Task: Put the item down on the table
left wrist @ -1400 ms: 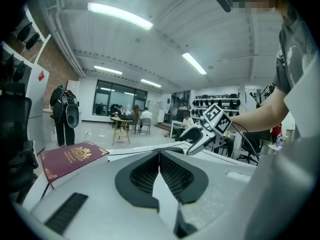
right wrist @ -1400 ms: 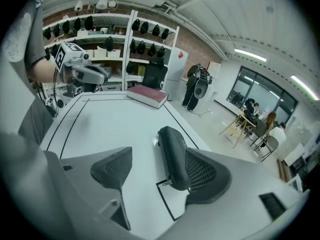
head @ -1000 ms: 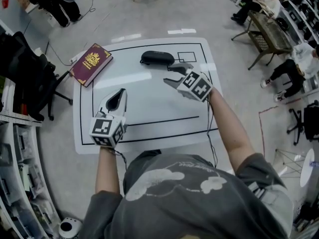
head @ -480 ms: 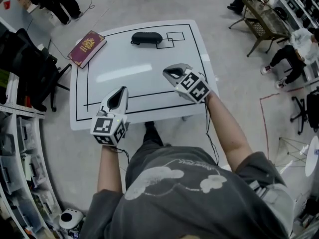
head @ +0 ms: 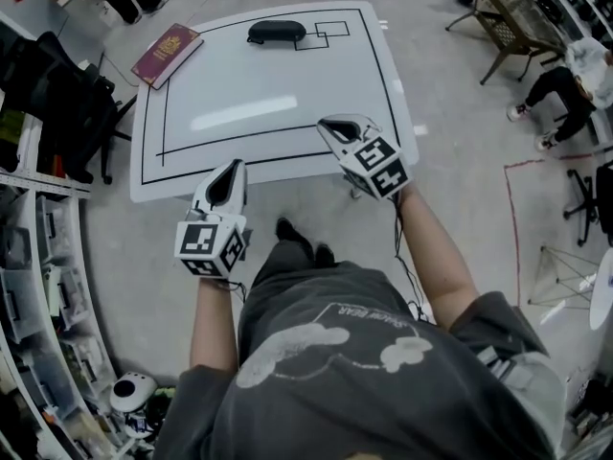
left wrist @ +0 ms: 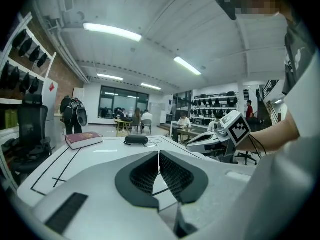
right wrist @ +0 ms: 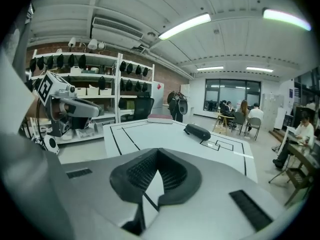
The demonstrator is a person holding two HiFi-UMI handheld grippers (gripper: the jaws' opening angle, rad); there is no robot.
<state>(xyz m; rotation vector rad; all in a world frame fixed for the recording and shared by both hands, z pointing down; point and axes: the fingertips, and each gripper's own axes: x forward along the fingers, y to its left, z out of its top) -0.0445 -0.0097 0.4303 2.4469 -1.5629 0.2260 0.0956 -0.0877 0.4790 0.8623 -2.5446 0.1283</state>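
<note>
A black oblong case (head: pixel 276 32) lies at the far edge of the white table (head: pixel 287 123), beside a small taped square; it also shows as a dark case (left wrist: pixel 136 140) in the left gripper view and a dark case (right wrist: pixel 197 131) in the right gripper view. My left gripper (head: pixel 230 173) hovers over the table's near left edge, shut and empty. My right gripper (head: pixel 337 126) hangs over the near right part of the table, shut with nothing between its pads. Both are far from the case.
A maroon book (head: pixel 167 54) lies at the table's far left corner. A black office chair (head: pixel 67 103) and shelving (head: pixel 29 286) stand to the left. People sit at desks (head: pixel 517 17) at the far right. The person's feet (head: pixel 302 242) stand on the floor by the table's near edge.
The right gripper's jaws have gone from open to shut. The person has stepped back from the table, so both grippers now sit near its front edge and the case lies farther off.
</note>
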